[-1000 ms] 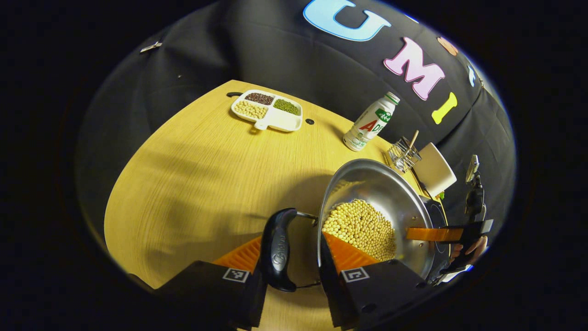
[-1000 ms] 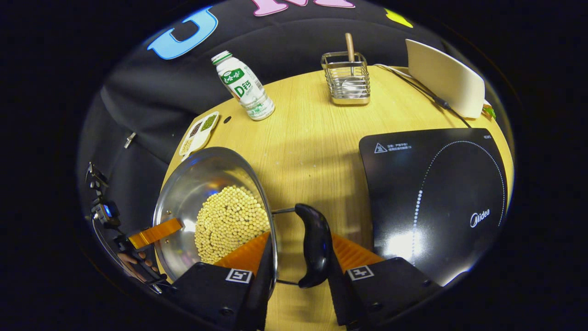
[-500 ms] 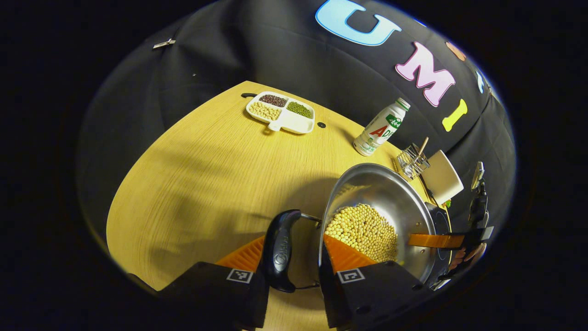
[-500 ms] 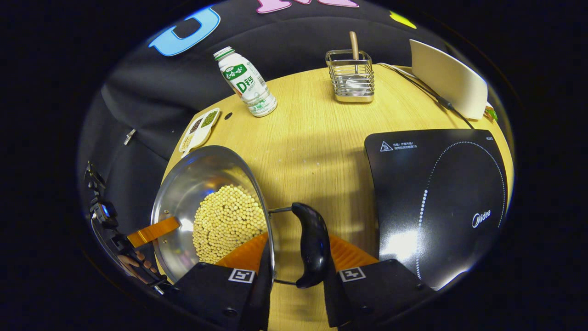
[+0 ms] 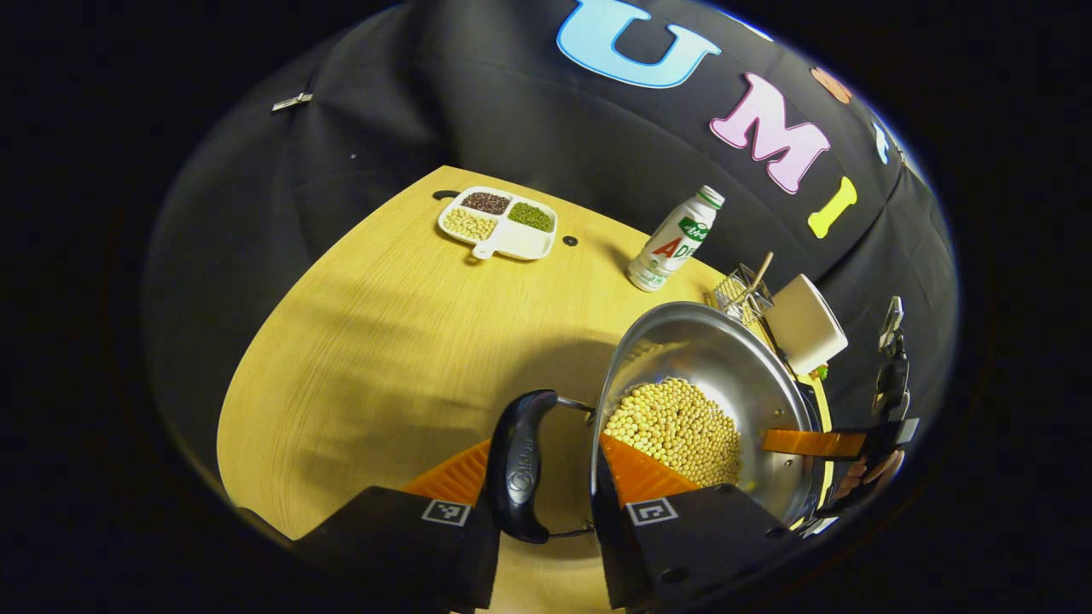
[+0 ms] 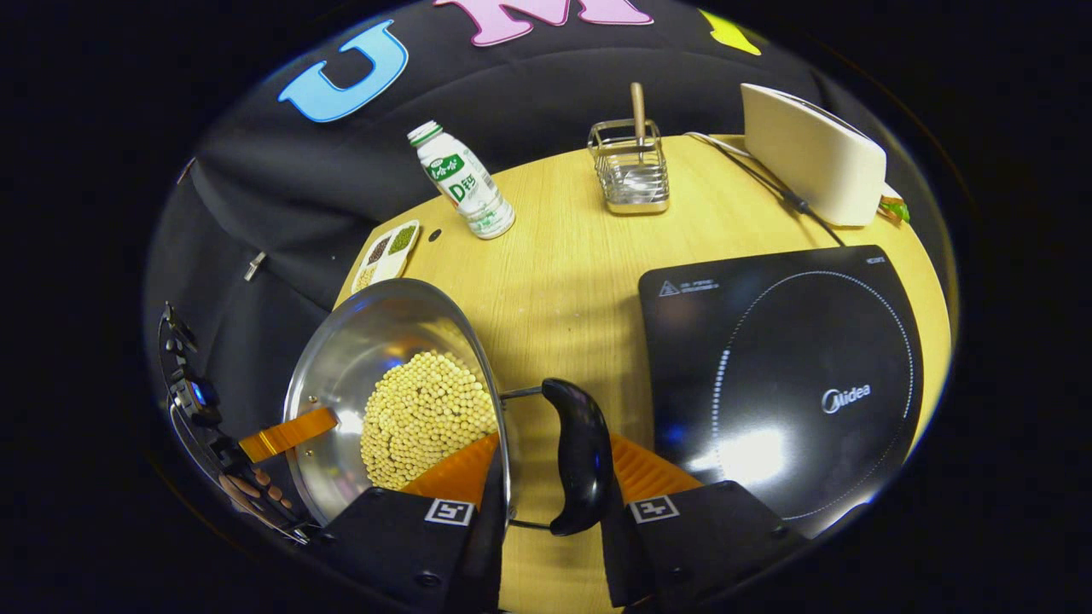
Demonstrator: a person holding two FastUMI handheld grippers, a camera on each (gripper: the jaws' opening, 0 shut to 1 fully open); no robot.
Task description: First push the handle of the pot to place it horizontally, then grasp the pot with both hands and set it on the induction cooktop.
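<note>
A steel pot (image 5: 708, 358) holding soybeans (image 5: 674, 426) hangs above the wooden table, gripped from both sides. In the left gripper view, my left gripper (image 5: 542, 465) is shut on the pot's black side handle (image 5: 519, 465), with one finger just inside the rim. The right gripper (image 5: 810, 443) shows at the pot's far rim. In the right gripper view, my right gripper (image 6: 554, 465) is shut on the opposite black handle (image 6: 580, 456) of the pot (image 6: 375, 350). The black induction cooktop (image 6: 785, 375) lies on the table just right of the pot. The left gripper (image 6: 281, 431) and a hand show at the far rim.
A divided dish of beans (image 5: 499, 223), a white bottle (image 5: 674, 243), a wire utensil holder (image 6: 630, 170) and a white box (image 6: 810, 153) with a cable stand along the table's back. The wooden tabletop (image 5: 384, 341) stretches left of the pot.
Both grippers have carried the pot a little towards the cooktop, which now sits more to the left in the right gripper view and shows its whole ring. Both grips are unchanged.
</note>
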